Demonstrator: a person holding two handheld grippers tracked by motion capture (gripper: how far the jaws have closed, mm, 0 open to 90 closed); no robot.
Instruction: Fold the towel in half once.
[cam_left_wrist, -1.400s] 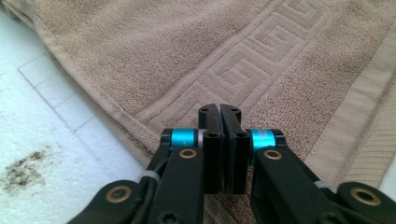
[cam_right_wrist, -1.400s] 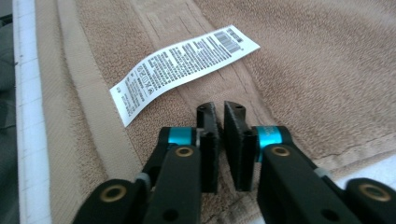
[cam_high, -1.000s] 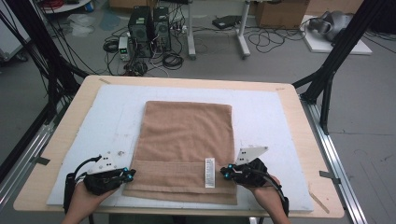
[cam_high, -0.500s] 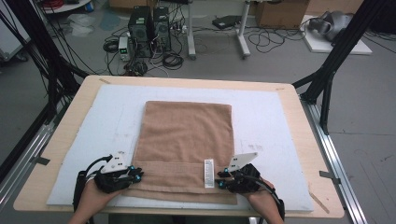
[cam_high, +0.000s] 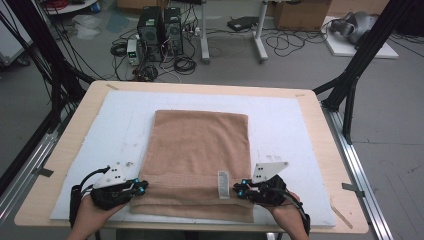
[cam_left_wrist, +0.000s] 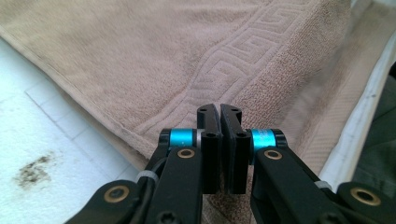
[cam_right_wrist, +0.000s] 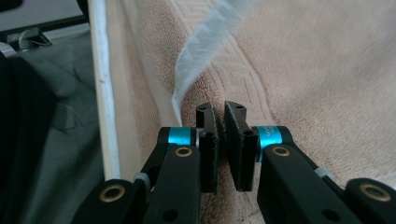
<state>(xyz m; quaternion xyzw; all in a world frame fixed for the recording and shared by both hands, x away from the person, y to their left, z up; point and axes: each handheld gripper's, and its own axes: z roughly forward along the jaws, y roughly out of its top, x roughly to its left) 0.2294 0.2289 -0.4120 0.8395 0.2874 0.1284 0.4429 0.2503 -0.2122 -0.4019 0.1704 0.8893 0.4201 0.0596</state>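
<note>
A brown towel (cam_high: 200, 150) lies flat on the white mat (cam_high: 125, 115), with a white label (cam_high: 223, 184) near its front right. My left gripper (cam_high: 142, 187) sits at the towel's left side edge close to the front. Its jaws have just closed to a thin slit and pinch the towel (cam_left_wrist: 140, 56) edge under the patterned border, as the left gripper (cam_left_wrist: 219, 112) view shows. My right gripper (cam_high: 237, 189) is at the right side edge beside the label (cam_right_wrist: 205, 42). The right gripper (cam_right_wrist: 220, 109) is likewise closed on the towel (cam_right_wrist: 303, 70).
The mat covers most of the wooden table (cam_high: 330, 125). Black frame struts (cam_high: 350, 85) stand at both back corners and metal rails run along the sides. Computer towers (cam_high: 160, 30) and cables lie on the floor beyond the far edge.
Both hands have shifted inward from the table's front onto the towel's side edges and risen slightly. The towel lies where it did.
</note>
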